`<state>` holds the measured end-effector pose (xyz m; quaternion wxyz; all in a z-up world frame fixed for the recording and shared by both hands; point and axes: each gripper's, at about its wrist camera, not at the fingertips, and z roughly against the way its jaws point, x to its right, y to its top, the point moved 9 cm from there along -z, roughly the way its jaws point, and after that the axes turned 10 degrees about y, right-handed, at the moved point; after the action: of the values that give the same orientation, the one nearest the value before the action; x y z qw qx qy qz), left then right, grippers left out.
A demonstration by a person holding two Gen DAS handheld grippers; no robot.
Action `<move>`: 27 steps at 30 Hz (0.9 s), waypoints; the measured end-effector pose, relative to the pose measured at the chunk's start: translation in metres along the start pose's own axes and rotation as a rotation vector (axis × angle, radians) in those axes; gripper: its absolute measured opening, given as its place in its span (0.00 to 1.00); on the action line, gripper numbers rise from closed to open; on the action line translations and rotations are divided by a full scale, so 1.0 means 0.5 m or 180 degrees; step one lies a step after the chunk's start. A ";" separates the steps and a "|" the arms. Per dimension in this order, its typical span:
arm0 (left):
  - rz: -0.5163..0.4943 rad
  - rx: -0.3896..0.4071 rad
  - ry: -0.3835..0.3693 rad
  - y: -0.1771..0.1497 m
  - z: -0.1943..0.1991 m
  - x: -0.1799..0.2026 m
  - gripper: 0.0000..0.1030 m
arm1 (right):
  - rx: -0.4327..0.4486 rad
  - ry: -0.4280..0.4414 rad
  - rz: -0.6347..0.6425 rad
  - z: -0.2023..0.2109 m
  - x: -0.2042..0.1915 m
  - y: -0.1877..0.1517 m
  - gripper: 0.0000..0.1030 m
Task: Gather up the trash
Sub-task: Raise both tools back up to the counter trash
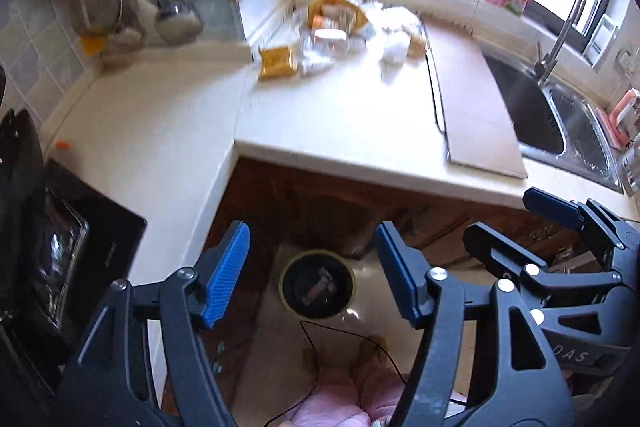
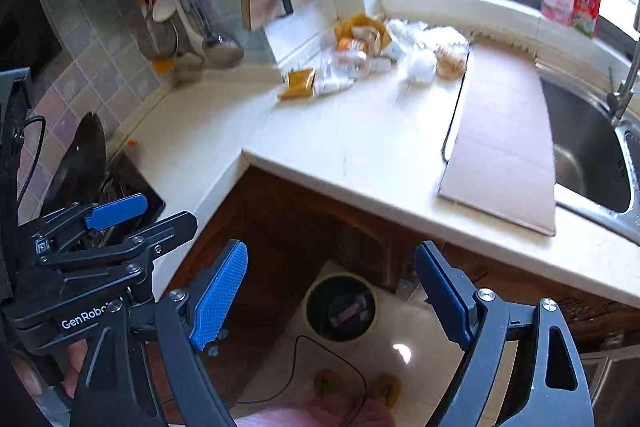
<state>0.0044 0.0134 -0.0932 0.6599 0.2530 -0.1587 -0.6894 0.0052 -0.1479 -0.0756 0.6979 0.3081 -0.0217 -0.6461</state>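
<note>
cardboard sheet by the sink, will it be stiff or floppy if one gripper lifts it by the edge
The cardboard sheet lies flat and thin, so it is probably light and fairly stiff. It is wide, so a grip at one edge may let it sag or swing. It would likely slide easily on the smooth counter.

Your left tongs (image 1: 312,271) and right tongs (image 2: 332,291) are matt black plastic with ribbed blue rubbery pads (image 1: 226,275) and bright metal pivot screws. Below them the floor (image 2: 420,343) is glossy tile, and the bin (image 1: 317,285) looks like dark plastic. Beyond them the bench (image 1: 340,115) is smooth, pale and stone-like, bearing matt brown cardboard (image 1: 476,107) and crinkly, shiny wrappers (image 1: 332,39). The sink (image 1: 560,115) is brushed metal, and the cupboards (image 2: 304,219) are dark wood.
</note>
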 end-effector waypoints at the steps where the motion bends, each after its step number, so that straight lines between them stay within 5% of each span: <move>1: 0.0007 0.0061 -0.0014 0.007 0.007 0.006 0.65 | 0.0050 -0.0015 -0.0004 0.019 -0.004 0.014 0.85; 14: 0.0046 0.0469 -0.0183 0.180 0.048 -0.008 0.74 | 0.0477 -0.0198 -0.0088 0.130 -0.016 0.164 0.90; 18: 0.0069 0.0385 -0.0308 0.224 0.000 0.005 0.74 | 0.0479 -0.0240 -0.0113 0.116 0.014 0.202 0.90; 27: 0.0125 0.0390 -0.0196 0.361 -0.126 0.037 0.74 | 0.0370 -0.0073 -0.0187 -0.003 0.164 0.361 0.90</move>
<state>0.1894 -0.0118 -0.0476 0.6514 0.2685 -0.2257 -0.6728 0.1794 -0.2267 -0.0242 0.6593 0.3412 -0.0581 -0.6675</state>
